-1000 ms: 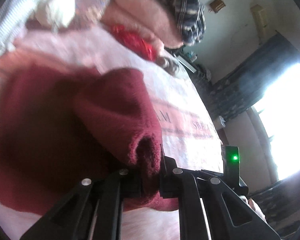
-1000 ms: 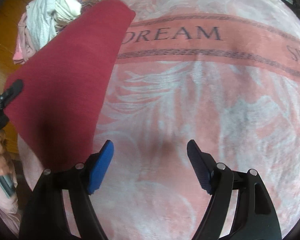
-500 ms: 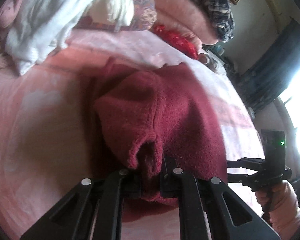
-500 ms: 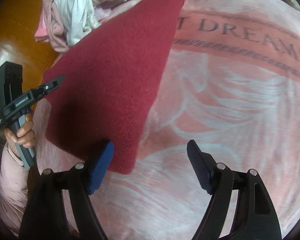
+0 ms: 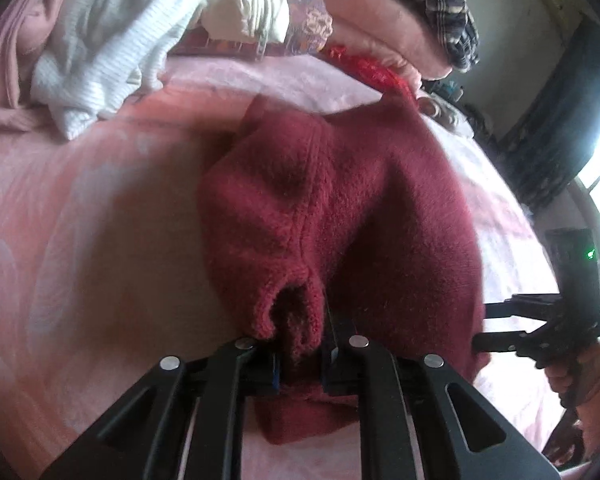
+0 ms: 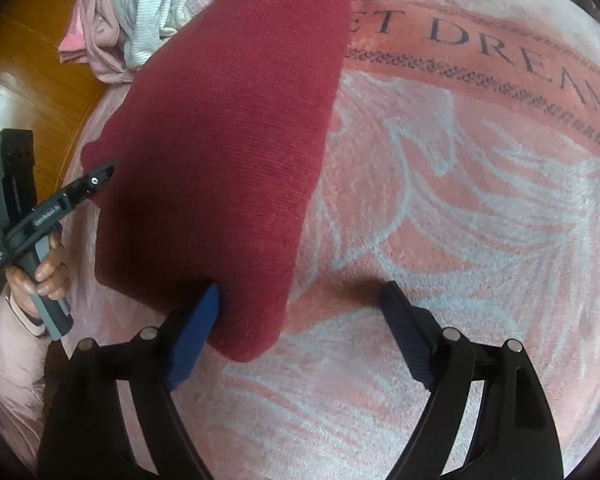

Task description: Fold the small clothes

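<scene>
A dark red knitted garment point(image 6: 236, 120) lies spread on the pink blanket point(image 6: 460, 220), reaching from the far left toward my right gripper. My left gripper point(image 5: 300, 360) is shut on a bunched edge of the dark red garment point(image 5: 320, 208); in the right wrist view the left gripper point(image 6: 96, 178) sits at the cloth's left corner. My right gripper point(image 6: 300, 328) is open, with the garment's near corner lying between its blue pads point(image 6: 192, 340). In the left wrist view the right gripper point(image 5: 496, 326) is at the cloth's right edge.
A heap of white and pink clothes point(image 5: 112, 40) lies at the far left of the bed, with folded pink blankets and a plaid cloth point(image 5: 440, 4) behind. A bright red item point(image 5: 368, 68) lies beyond the garment. Wooden floor point(image 6: 28, 64) shows past the bed's left edge.
The garment has been laid down flatter on the blanket. My right gripper has moved left toward its near corner, which now lies between the open pads. My left gripper stays shut on the cloth.
</scene>
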A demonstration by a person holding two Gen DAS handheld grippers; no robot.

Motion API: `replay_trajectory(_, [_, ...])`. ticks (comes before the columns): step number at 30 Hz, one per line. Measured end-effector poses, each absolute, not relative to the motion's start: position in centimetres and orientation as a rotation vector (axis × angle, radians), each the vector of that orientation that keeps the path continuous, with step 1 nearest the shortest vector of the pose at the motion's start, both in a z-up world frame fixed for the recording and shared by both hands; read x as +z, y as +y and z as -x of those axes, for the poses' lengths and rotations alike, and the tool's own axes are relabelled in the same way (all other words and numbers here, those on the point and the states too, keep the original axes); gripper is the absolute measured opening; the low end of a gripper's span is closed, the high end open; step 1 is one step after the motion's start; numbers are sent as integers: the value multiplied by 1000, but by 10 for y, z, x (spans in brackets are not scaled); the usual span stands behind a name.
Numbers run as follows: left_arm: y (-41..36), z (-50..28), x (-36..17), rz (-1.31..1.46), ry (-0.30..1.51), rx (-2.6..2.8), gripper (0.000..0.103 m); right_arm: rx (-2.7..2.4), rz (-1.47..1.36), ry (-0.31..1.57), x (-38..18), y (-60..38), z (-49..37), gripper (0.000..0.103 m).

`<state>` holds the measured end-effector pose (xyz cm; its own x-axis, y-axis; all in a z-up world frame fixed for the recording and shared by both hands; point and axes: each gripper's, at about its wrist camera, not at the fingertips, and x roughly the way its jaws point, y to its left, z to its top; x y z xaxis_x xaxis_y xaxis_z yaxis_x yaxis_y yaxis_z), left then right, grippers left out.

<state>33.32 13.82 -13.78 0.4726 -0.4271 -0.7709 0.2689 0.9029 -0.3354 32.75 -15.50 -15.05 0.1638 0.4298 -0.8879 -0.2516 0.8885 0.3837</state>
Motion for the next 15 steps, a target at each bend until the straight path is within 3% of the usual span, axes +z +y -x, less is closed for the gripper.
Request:
replay_trajectory(3, [143,-324,-125,196,971,-424,28,531,-175,1300,-138,-155,-324,78])
replay_trajectory(5, [146,-317,-124,268,984,-458,48,558,-190,1305,-137,-155,-323,78])
replay_trajectory(10, [133,-309,-137,286,1026,-478,55,547,-216,1348,-152,-146,-324,78])
replay_trajectory(12, [131,-310,-145,279,1038,-463,45,552,-223,1360,-157,-140,-324,75])
replay_trajectory(13, [133,-311,-149,289,1045,-446,20,557,-212,1359,-157,-137,-324,72])
replay_trajectory(15, [140,-313,-153,343,1053,-444,12,574,-203,1351,-155,-136,-320,61])
